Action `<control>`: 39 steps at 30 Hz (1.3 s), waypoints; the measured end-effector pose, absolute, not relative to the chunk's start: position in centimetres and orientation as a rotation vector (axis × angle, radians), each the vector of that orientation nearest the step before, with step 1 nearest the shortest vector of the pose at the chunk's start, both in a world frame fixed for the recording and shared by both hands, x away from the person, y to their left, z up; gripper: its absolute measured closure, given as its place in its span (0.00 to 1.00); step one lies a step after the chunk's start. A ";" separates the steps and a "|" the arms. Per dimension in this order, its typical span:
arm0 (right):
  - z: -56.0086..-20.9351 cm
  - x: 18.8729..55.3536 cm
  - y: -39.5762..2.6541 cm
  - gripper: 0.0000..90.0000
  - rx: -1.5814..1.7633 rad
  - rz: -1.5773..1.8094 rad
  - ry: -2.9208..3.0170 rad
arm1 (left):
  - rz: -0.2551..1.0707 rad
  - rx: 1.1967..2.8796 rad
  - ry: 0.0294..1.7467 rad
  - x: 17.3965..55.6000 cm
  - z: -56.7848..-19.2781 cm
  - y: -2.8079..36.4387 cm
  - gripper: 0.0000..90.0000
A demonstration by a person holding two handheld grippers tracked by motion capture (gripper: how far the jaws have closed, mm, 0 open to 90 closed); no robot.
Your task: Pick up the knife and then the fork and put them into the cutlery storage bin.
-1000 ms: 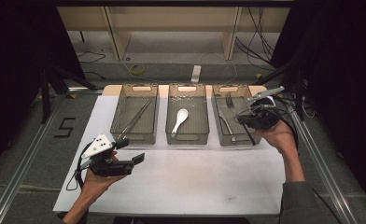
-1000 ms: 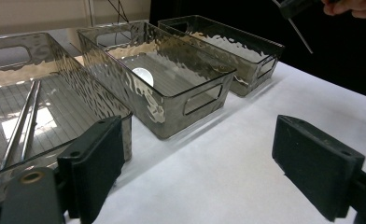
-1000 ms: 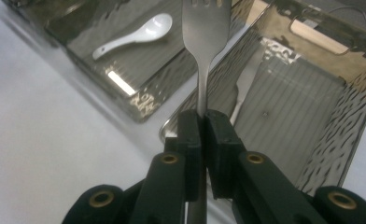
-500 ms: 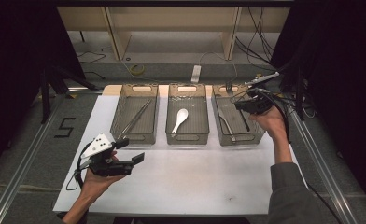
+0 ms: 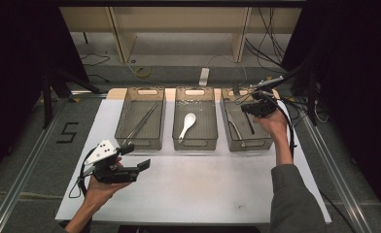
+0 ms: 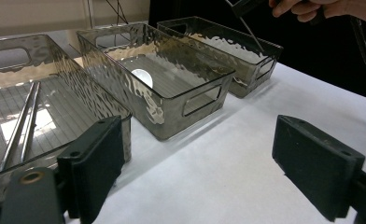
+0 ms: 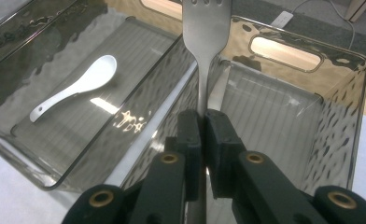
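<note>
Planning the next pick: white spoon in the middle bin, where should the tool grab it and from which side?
Grip the white spoon by its narrow handle, coming straight down from above. It lies flat and diagonal on the floor of the middle bin, whose walls block any sideways approach. The bowl end looks too wide and rounded for a sure pinch.

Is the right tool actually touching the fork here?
Touching. The right gripper view shows the right tool with both black jaws pressed flat against the fork handle, no gap on either side, the tines pointing away over the right bin.
</note>
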State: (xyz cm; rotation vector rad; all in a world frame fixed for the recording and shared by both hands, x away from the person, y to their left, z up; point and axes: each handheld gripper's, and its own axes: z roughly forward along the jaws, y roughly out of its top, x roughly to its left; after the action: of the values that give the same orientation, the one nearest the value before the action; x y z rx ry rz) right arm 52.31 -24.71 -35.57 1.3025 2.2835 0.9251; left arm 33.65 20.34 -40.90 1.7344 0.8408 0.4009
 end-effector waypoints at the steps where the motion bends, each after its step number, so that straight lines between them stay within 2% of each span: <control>1: -35.7 52.4 -24.6 0.95 1.305 0.924 2.279 | 0.400 1.729 0.843 33.7 -40.9 20.3 0.18; 39: -41.1 52.5 -25.0 0.94 1.428 0.848 2.331 | 0.397 1.736 0.837 33.7 -40.9 20.3 0.18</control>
State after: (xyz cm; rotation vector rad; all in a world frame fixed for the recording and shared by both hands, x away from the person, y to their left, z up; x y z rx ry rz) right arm 52.46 -24.98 -41.14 1.4281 2.3314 0.8476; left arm 33.68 20.30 -40.90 1.7365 0.8367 0.3969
